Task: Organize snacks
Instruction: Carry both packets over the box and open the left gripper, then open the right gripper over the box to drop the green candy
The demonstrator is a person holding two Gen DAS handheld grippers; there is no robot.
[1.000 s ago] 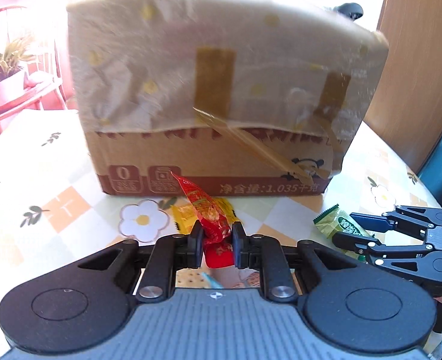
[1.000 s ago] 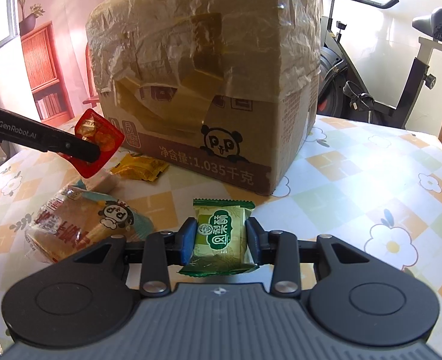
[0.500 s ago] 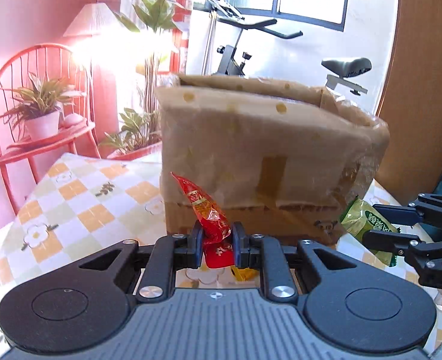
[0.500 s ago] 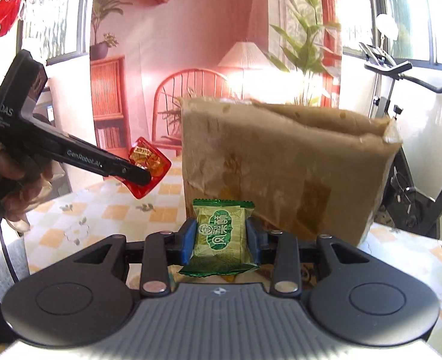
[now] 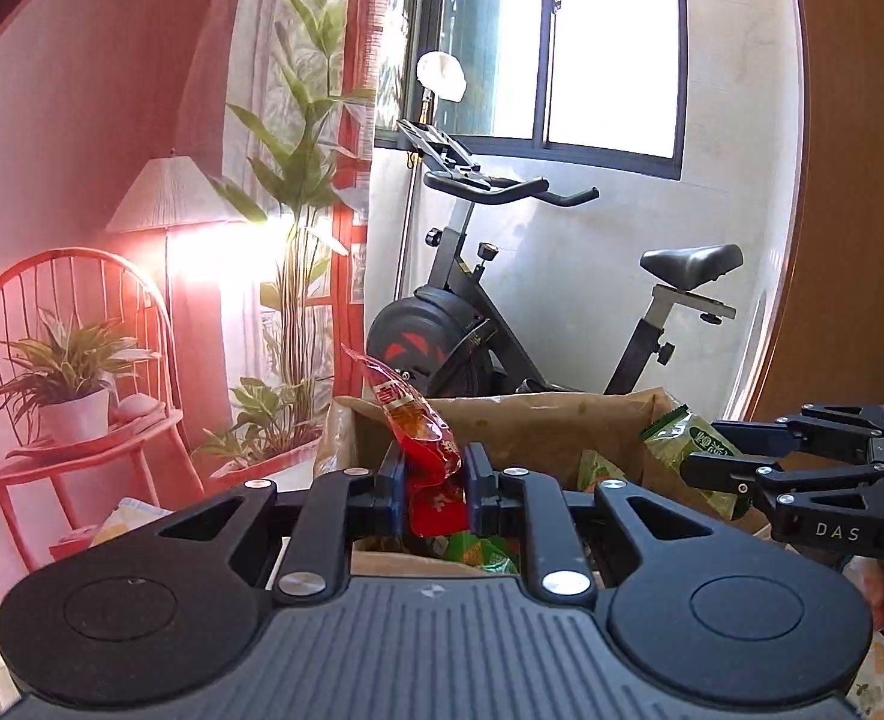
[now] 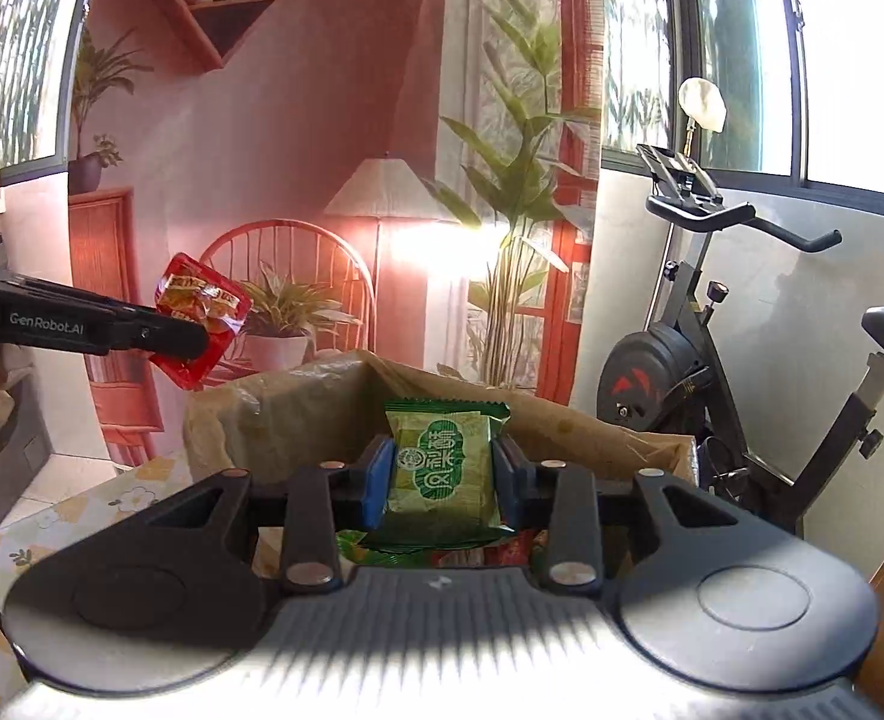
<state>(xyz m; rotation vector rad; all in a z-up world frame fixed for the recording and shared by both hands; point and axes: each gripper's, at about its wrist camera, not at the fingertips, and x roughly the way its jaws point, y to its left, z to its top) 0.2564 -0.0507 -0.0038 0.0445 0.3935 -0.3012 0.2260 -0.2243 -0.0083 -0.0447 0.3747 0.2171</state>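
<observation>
My left gripper (image 5: pixel 436 480) is shut on a red snack packet (image 5: pixel 418 438), held up over the near rim of the open cardboard box (image 5: pixel 538 414). My right gripper (image 6: pixel 442 474) is shut on a green snack packet (image 6: pixel 442 468) above the same box (image 6: pixel 298 402). In the left wrist view the right gripper (image 5: pixel 691 468) comes in from the right with the green packet (image 5: pixel 688 450). The right wrist view shows the left gripper (image 6: pixel 202 339) at the left with the red packet (image 6: pixel 202 312). Green and red packets (image 5: pixel 478 552) lie inside the box.
An exercise bike (image 5: pixel 502 312) stands behind the box by the window. A red chair with a potted plant (image 5: pixel 70 372), a lamp and a tall plant are at the left. The flowered tablecloth (image 6: pixel 82 516) shows at the lower left. A wooden panel (image 5: pixel 862 180) rises at the right.
Both grippers have risen with their packets from table level beside the box to above its open top. The inside of the box is now in view.
</observation>
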